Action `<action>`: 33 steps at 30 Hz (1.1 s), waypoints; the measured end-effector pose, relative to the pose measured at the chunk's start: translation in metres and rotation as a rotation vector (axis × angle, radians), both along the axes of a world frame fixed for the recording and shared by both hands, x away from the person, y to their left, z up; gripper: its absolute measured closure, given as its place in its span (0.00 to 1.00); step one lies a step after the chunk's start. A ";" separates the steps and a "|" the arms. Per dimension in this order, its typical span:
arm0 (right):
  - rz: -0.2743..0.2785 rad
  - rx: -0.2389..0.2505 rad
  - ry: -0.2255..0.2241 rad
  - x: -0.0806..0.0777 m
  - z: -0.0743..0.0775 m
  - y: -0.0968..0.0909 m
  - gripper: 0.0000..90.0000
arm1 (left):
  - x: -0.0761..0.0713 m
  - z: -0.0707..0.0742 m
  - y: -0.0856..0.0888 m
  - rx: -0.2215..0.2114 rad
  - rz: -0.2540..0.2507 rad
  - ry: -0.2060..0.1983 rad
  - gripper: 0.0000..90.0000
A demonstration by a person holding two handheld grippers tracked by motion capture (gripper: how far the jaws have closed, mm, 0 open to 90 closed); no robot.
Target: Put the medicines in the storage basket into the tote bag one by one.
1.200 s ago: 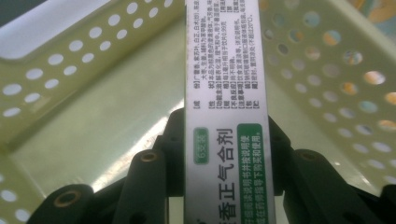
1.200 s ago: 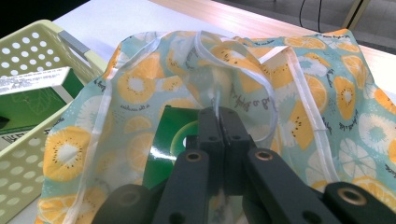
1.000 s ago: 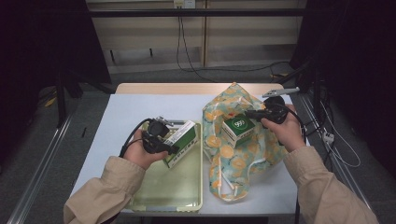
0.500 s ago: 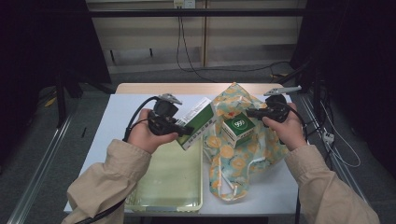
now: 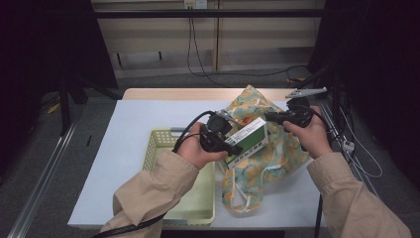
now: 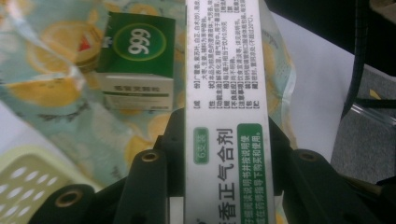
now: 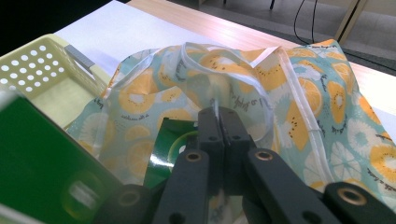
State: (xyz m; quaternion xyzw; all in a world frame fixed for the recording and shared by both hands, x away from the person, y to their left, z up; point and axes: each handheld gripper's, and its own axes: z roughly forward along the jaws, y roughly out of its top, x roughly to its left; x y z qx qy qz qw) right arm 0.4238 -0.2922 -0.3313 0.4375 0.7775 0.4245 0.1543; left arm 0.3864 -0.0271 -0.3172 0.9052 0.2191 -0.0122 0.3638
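Over the white surface [image 5: 124, 148], the right claw [image 7: 218, 116] pinched the lemon-print fabric bag [image 5: 277, 153] open while the left claw [image 5: 235, 147], having swung up from the pale yellow perforated basket [image 5: 153, 148], gripped the long green-and-white medicine box [image 5: 247, 141] beside the mouth, due to go in next to the smaller green box [image 6: 137, 60].

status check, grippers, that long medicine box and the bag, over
Left gripper shut on long box, over bag. Right gripper pinching bag edge. Square green box already on bag.
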 end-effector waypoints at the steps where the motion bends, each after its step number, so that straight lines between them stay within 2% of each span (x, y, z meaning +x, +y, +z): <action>1: 0.000 0.001 -0.001 0.000 0.001 -0.001 0.99 | 0.000 -0.002 -0.003 0.012 0.000 -0.007 0.71; 2: -0.001 0.002 -0.005 -0.001 0.002 -0.001 0.99 | 0.001 -0.003 -0.006 0.032 -0.005 -0.014 0.71; 7: -0.003 0.003 -0.008 -0.002 0.003 -0.004 0.99 | 0.006 -0.013 -0.014 0.028 0.009 0.009 0.71; 13: -0.002 0.004 -0.013 -0.003 0.006 -0.005 0.99 | 0.007 -0.025 -0.024 0.060 -0.010 0.024 0.71; 17: -0.003 0.002 -0.014 -0.003 0.006 -0.005 0.99 | 0.008 -0.032 -0.032 0.079 0.002 0.027 0.71; 24: -0.001 0.004 -0.012 -0.003 0.006 -0.003 0.99 | 0.015 -0.039 -0.044 0.070 0.012 0.036 0.70; 33: 0.002 0.010 -0.009 -0.002 0.003 -0.004 0.99 | 0.020 -0.045 -0.048 0.062 0.024 0.044 0.70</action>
